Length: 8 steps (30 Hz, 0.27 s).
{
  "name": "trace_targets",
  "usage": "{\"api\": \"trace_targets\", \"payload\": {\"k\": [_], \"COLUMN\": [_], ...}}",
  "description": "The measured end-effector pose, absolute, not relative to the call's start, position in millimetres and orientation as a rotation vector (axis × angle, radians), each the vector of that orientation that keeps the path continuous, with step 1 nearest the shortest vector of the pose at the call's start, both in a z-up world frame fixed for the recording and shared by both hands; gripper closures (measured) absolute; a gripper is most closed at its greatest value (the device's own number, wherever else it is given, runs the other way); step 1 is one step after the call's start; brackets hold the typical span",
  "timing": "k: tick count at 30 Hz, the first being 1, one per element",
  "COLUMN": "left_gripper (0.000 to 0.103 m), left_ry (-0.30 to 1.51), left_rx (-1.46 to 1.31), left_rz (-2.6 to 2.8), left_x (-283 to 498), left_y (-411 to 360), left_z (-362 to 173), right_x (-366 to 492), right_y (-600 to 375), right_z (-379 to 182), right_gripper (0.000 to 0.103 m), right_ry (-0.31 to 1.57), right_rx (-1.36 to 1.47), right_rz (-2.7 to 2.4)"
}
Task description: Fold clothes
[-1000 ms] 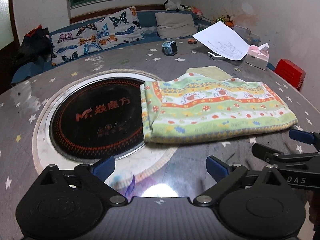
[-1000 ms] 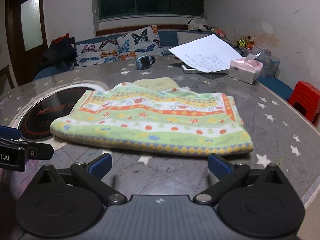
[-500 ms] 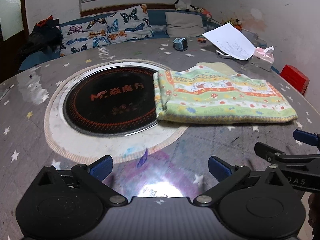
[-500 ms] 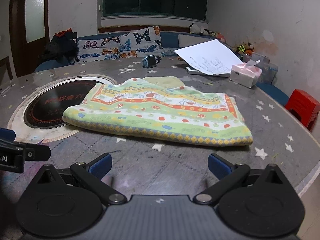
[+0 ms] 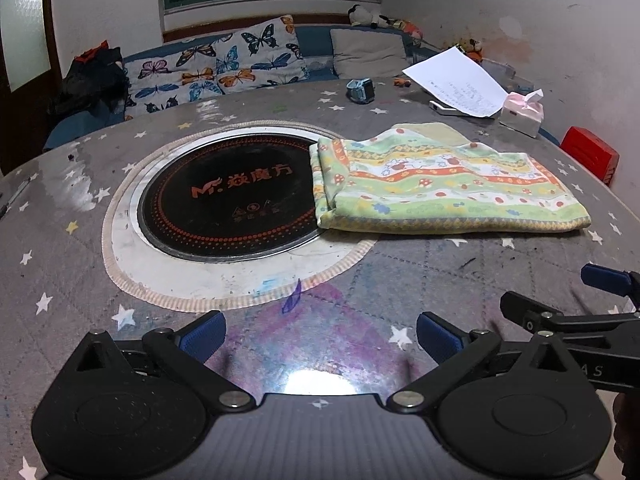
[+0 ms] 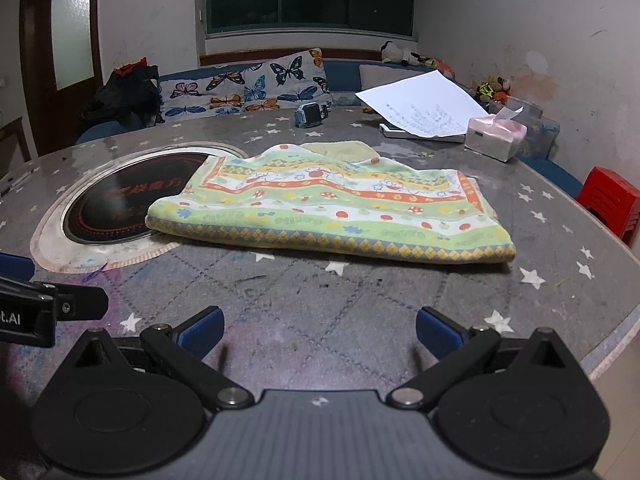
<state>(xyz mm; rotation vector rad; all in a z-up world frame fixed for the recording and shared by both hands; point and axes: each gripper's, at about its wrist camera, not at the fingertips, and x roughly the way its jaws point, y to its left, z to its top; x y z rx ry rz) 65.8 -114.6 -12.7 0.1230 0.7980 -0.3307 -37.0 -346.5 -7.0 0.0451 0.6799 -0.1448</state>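
Clothes work waits beyond both tools: left gripper (image 5: pixel 318 330) and right gripper (image 6: pixel 318 326) hover spread wide, holding nothing. Toward 1 o'clock, the folded patterned cloth (image 5: pixel 444 184) overlaps a black cooktop (image 5: pixel 224 200) marked "MF", possibly. Farther, printed paper (image 6: pixel 420 108), illegible.

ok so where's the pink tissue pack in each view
Left wrist view: the pink tissue pack sits far right near the table's edge, beyond the folded cloth.
Right wrist view: the pack is right of centre in the upper half, behind the cloth's right end.
Shared landmark: the white paper sheet lies just left of the pack in both views.
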Motion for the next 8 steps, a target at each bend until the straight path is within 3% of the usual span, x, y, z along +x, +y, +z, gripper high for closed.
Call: {"api": "trace_targets", "payload": {"k": [8], "left_gripper": [0.000], "left_ry": [0.774], "left_rx": [0.139], "left_rz": [-0.335], "left_x": [58.3], "left_y": [-117.1], "left_z": [-9.1], "right_x": [-42.3], "right_y": [-346.5], "right_z": [-4.6], "right_gripper": [0.000], "right_ry": [0.670], "right_rx": [0.048], "right_rz": [-0.145]}}
